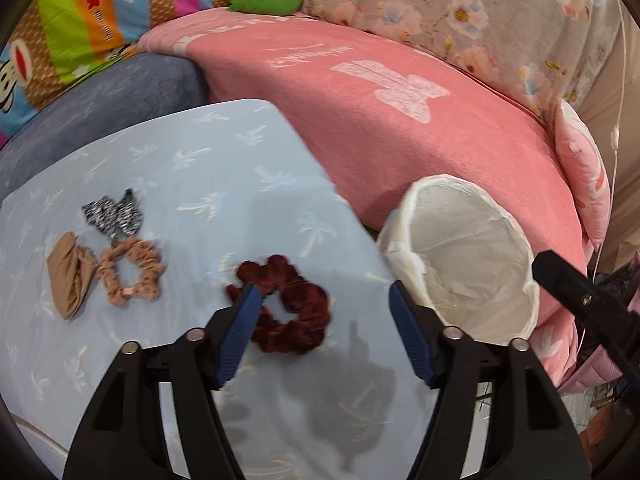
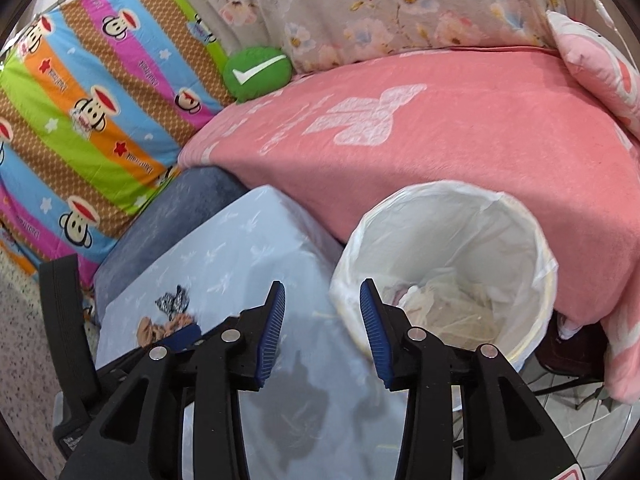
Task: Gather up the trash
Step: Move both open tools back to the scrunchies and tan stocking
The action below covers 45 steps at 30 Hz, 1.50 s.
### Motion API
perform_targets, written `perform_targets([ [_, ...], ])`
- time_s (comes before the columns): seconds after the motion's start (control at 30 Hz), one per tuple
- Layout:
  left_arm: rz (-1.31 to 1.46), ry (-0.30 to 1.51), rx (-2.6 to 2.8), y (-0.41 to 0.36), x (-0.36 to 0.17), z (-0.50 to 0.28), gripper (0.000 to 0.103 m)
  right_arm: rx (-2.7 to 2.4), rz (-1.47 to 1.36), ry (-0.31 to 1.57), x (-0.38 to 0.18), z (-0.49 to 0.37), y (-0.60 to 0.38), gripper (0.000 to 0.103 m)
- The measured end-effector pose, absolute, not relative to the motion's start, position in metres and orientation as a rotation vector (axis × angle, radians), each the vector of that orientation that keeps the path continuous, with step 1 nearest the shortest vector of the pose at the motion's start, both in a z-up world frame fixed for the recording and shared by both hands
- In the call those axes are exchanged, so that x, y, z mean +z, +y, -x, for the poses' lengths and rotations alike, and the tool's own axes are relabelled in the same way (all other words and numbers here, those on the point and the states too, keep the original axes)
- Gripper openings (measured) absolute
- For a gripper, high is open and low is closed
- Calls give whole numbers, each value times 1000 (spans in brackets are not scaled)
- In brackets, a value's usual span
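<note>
A dark red scrunchie (image 1: 288, 304) lies on the light blue table (image 1: 200, 160). To its left lie a tan scrunchie (image 1: 130, 272), a beige cloth piece (image 1: 70, 274) and a black-and-white scrunchie (image 1: 114, 216). My left gripper (image 1: 324, 292) is open just above the red scrunchie, its left finger over the scrunchie's left edge. A white-lined trash bin (image 1: 460, 256) stands right of the table. In the right wrist view my right gripper (image 2: 322, 292) is open and empty, at the table edge beside the bin (image 2: 448, 264), which holds crumpled white trash (image 2: 436, 300).
A bed with a pink blanket (image 2: 440, 140) runs behind the table and bin. A striped cartoon quilt (image 2: 88, 112), a green round cushion (image 2: 258, 72) and a blue-grey cushion (image 1: 120, 92) lie at the left. The left gripper's body (image 2: 68, 320) shows at the right view's left edge.
</note>
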<state>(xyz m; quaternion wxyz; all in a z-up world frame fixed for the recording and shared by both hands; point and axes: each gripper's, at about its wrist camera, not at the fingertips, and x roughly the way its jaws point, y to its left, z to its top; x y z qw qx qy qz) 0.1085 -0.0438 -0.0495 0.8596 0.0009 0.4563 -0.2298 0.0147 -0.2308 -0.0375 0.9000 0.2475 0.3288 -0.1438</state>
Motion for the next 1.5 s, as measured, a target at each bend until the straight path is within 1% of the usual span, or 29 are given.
perform_targets([
  [0.03,1,955,-465,-37,-51,-109,75,-292,-506,691,-41,-19,-224,43],
  [0.1,-5,944,-429,-24,-52,-111,80,-283,-493,709,-47,-25,-213,45],
  [0.2,8,940,-384,-2,-57,-115,84,-272,-477,737,-57,-35,-197,51],
  [0.33,43,954,-327,28,-66,-123,84,-262,-464,776,-73,-48,-178,55],
  [0.8,151,983,-135,129,-94,-157,84,-282,-434,870,-113,-87,-153,57],
  [1.17,215,1017,-91,162,-115,-179,84,-322,-423,931,-141,-110,-147,57],
  [1.33,238,1029,-103,165,-121,-182,82,-322,-409,946,-147,-116,-142,57],
  [1.37,231,1027,-107,165,-121,-182,81,-321,-405,950,-148,-117,-141,56],
  [1.4,222,1025,-115,164,-121,-182,76,-320,-400,951,-148,-118,-139,52],
  [1.43,214,1022,-117,164,-121,-181,73,-316,-397,953,-149,-119,-138,47],
  [1.47,209,1021,-121,164,-121,-181,72,-311,-393,955,-149,-119,-136,44],
  [1.5,206,1021,-123,164,-121,-180,69,-305,-395,957,-149,-119,-135,36],
])
